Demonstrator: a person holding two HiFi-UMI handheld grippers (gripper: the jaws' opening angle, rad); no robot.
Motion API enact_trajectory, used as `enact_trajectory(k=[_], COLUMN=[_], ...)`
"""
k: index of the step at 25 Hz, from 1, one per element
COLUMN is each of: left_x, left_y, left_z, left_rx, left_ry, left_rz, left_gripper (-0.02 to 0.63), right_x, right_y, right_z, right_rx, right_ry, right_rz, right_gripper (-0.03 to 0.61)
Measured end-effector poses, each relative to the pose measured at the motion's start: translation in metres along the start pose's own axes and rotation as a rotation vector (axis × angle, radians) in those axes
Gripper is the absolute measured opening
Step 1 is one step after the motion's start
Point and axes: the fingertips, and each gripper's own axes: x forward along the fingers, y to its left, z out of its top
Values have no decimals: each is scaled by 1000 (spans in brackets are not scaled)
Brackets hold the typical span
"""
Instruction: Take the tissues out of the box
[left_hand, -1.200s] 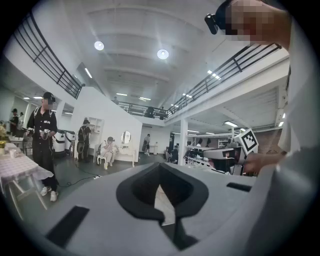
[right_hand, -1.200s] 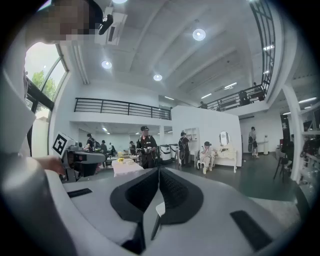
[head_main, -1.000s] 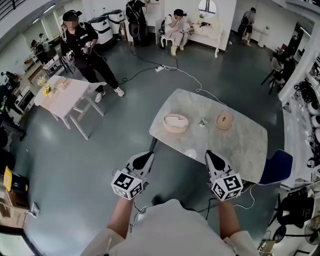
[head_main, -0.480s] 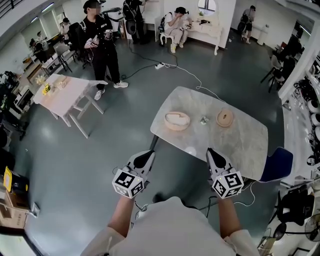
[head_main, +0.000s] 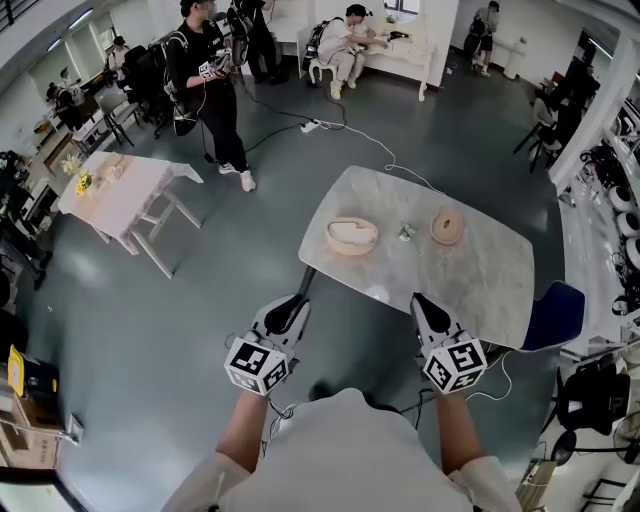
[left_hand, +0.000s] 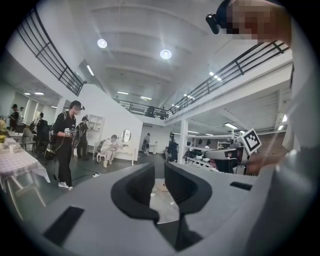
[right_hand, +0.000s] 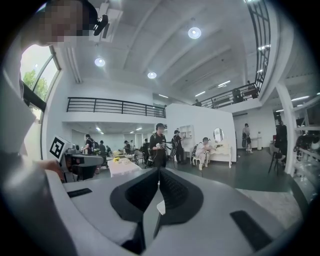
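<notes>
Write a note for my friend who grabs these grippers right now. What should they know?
Left gripper: its jaws have just been opening and stand slightly apart, with nothing between them.
Right gripper: jaws together, empty.
Both are held short of the near edge of the marble table, touching nothing.
On the table, in a row: a round wooden box with white inside (probably the tissues), a small object and a smaller round wooden piece.
Done: nothing yet.
Left: reach the box and pull the tissues out.

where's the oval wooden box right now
In the head view the oval wooden box sits on the marble table, toward its left end, left of a small object and a round wooden piece.
</notes>
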Motion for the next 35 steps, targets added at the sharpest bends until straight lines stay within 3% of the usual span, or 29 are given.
enact_trajectory(k=[21,35], left_x=[-4,78], left_y=[41,52], left_z=[-20,-21], left_rx=[-20,1], left_ry=[47,63], left_rz=[-75,-19], left_gripper=[67,67], right_x=[24,80], right_y=[27,-50], right_z=[-11,-20], right_rx=[4,21], right_ry=[30,61], right_rz=[-78,-17], right_gripper=[34,34])
